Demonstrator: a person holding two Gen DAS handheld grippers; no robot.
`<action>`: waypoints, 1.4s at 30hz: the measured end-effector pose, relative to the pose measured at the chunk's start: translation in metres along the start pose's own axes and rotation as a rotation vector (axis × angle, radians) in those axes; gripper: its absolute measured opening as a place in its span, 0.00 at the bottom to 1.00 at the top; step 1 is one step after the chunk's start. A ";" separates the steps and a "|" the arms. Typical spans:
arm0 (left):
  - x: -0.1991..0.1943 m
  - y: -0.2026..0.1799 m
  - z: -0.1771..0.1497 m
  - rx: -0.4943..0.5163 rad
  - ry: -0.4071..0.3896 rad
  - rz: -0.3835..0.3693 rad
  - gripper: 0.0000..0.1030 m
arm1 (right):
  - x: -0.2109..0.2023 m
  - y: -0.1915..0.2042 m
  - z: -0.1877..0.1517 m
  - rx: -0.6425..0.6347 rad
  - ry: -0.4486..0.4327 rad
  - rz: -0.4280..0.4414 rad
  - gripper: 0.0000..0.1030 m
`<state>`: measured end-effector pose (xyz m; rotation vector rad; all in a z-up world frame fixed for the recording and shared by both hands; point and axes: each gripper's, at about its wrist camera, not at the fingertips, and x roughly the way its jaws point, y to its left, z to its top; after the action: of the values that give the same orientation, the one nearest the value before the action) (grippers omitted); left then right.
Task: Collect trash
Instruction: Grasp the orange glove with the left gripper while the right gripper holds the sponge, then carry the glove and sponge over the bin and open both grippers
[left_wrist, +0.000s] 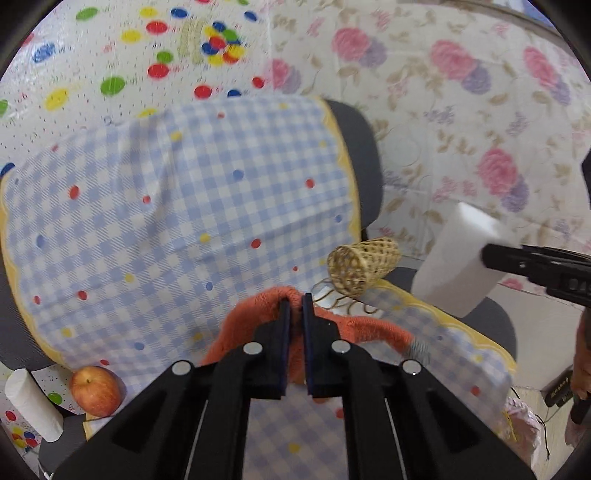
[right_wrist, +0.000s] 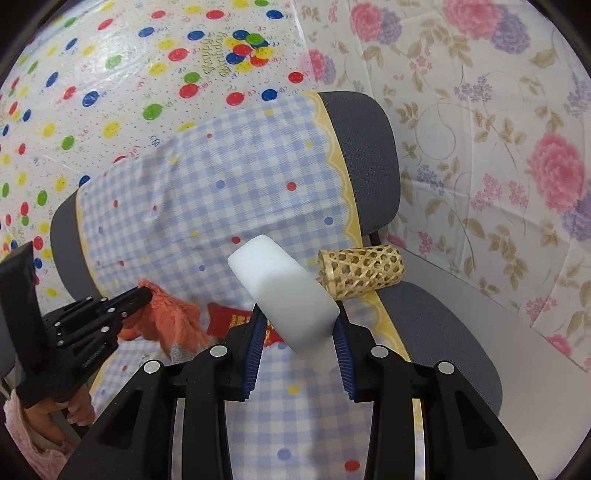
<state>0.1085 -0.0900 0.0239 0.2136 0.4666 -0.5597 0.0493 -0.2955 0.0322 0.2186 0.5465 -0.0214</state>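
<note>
The right tool (right_wrist: 297, 325) clamps a white foam block (right_wrist: 284, 291) across its lower end; it looks light and squashy (easy to crush). The left tool (left_wrist: 294, 308), nearly closed, pinches soft orange knit fabric (left_wrist: 255, 314). A woven basket (right_wrist: 360, 271) lies at two o'clock near the chair edge.

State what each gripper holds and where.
Left gripper: orange knitted cloth, pinched at a raised fold. Right gripper: white foam block, clamped at its near end.
</note>
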 end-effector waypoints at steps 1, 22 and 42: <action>-0.008 -0.003 -0.002 0.003 -0.007 -0.007 0.04 | -0.007 0.002 -0.004 -0.002 -0.001 -0.002 0.36; -0.094 -0.137 -0.087 0.063 0.001 -0.333 0.04 | -0.157 -0.027 -0.120 0.040 0.023 -0.254 0.36; -0.063 -0.284 -0.130 0.274 0.118 -0.519 0.04 | -0.222 -0.111 -0.208 0.212 0.094 -0.492 0.38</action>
<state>-0.1436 -0.2548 -0.0788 0.3933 0.5624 -1.1263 -0.2562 -0.3679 -0.0480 0.2881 0.6821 -0.5513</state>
